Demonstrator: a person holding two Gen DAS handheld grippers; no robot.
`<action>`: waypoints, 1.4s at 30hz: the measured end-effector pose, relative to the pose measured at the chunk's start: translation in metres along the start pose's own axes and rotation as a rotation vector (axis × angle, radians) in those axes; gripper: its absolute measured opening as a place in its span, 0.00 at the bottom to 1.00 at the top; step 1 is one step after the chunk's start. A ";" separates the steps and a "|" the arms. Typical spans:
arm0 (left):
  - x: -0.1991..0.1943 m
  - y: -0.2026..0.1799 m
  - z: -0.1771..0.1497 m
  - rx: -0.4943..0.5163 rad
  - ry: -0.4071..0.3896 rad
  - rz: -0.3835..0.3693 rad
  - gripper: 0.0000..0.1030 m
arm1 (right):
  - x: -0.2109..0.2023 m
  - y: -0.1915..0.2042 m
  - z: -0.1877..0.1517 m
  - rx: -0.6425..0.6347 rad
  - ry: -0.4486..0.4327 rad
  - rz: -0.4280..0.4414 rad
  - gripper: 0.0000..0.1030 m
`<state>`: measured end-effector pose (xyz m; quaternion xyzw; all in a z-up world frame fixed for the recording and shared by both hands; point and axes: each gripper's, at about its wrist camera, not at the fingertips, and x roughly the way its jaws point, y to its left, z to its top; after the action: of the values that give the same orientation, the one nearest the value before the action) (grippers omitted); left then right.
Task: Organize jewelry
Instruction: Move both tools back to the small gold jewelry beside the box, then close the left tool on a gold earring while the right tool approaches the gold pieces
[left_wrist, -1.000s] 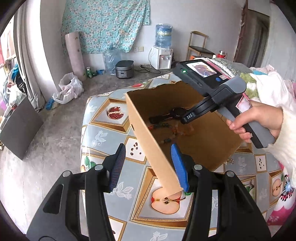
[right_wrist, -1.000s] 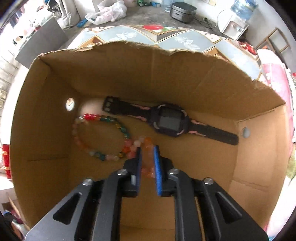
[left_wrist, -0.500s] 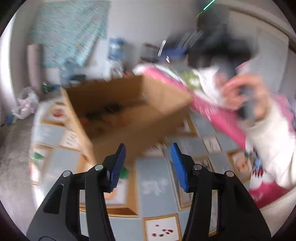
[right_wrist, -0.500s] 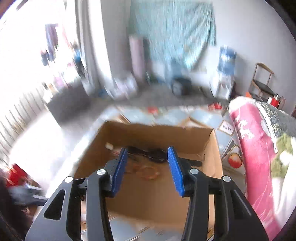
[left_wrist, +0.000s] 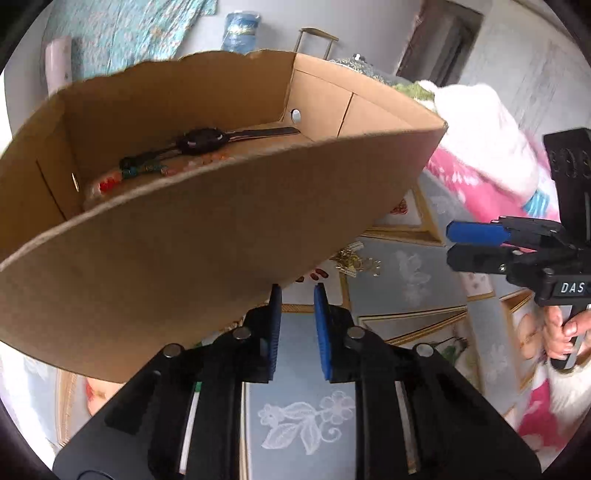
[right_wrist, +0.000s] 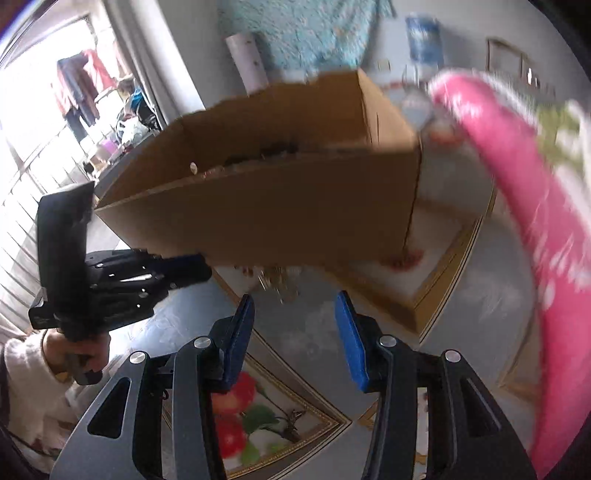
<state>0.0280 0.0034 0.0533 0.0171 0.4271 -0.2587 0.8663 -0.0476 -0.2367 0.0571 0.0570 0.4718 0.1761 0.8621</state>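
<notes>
Left gripper (left_wrist: 297, 291) points down at the tablecloth (left_wrist: 406, 266); its jaws have just been closing and now stand at a narrow gap with nothing between the blue pads (left_wrist: 322, 325). The left pad sits at the lower edge of the cardboard box (left_wrist: 207, 236), apparently touching the wall, though contact cannot be confirmed. The box fills the space ahead and to the left of this claw. Inside it, beyond the near wall, lie a black watch (left_wrist: 201, 140) and a string of coloured beads (left_wrist: 147, 170), the beads on the near side of the watch. A small gold jewelry piece (left_wrist: 356, 260) lies on the cloth just ahead of the fingertips, slightly right, beside the box's lower corner. Right gripper (right_wrist: 295, 306) hangs over the same cloth, jaws moderately apart and empty. Seen from it, the gold piece (right_wrist: 280, 280) lies blurred just ahead of the gap between its pads, at the foot of the box (right_wrist: 277, 206). The left gripper (right_wrist: 201, 269) enters from its left, tips near the box base. A pink quilt (right_wrist: 535, 206) lies to the right.
</notes>
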 end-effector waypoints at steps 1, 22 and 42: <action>0.000 -0.001 0.000 0.011 -0.005 0.016 0.16 | 0.005 -0.001 -0.002 -0.001 0.004 -0.005 0.44; 0.037 -0.051 0.017 0.185 0.057 0.028 0.09 | 0.016 -0.023 -0.023 -0.015 -0.071 -0.033 0.44; 0.040 -0.061 0.017 0.270 0.050 0.045 0.27 | 0.022 -0.021 -0.019 -0.041 -0.063 -0.008 0.45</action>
<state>0.0319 -0.0712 0.0456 0.1494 0.4091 -0.2941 0.8508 -0.0479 -0.2497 0.0238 0.0430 0.4410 0.1804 0.8782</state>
